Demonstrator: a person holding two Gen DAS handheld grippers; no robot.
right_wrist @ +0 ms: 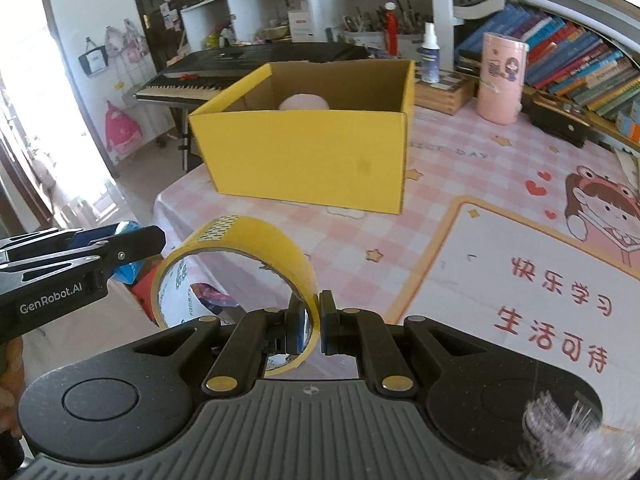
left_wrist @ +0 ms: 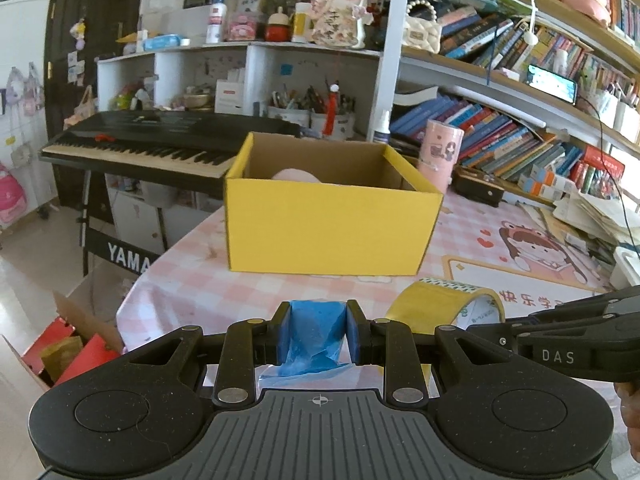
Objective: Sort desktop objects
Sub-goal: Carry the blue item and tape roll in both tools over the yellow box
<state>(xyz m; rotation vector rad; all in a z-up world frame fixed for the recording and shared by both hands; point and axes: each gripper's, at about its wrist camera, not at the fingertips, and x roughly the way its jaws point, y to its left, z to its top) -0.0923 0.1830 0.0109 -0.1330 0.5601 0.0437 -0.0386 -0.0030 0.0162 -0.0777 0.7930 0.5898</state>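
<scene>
My left gripper point(left_wrist: 318, 330) is shut on a blue plastic packet point(left_wrist: 316, 340) and holds it above the near table edge. My right gripper point(right_wrist: 310, 326) is shut on the rim of a yellow tape roll point(right_wrist: 248, 256), held in the air; the roll also shows in the left wrist view point(left_wrist: 444, 306). An open yellow cardboard box point(left_wrist: 332, 224) stands ahead on the table, also in the right wrist view point(right_wrist: 312, 156). A pink rounded object point(right_wrist: 304, 103) lies inside it. The left gripper point(right_wrist: 132, 240) shows at the left of the right wrist view.
The table has a pink checked cloth point(right_wrist: 440, 184) with a cartoon mat point(right_wrist: 520, 280). A pink cylinder point(right_wrist: 502, 80) and a spray bottle point(right_wrist: 430, 56) stand behind the box. A keyboard point(left_wrist: 140, 148) stands to the left. A cardboard carton point(left_wrist: 60, 344) sits on the floor. Bookshelves fill the right.
</scene>
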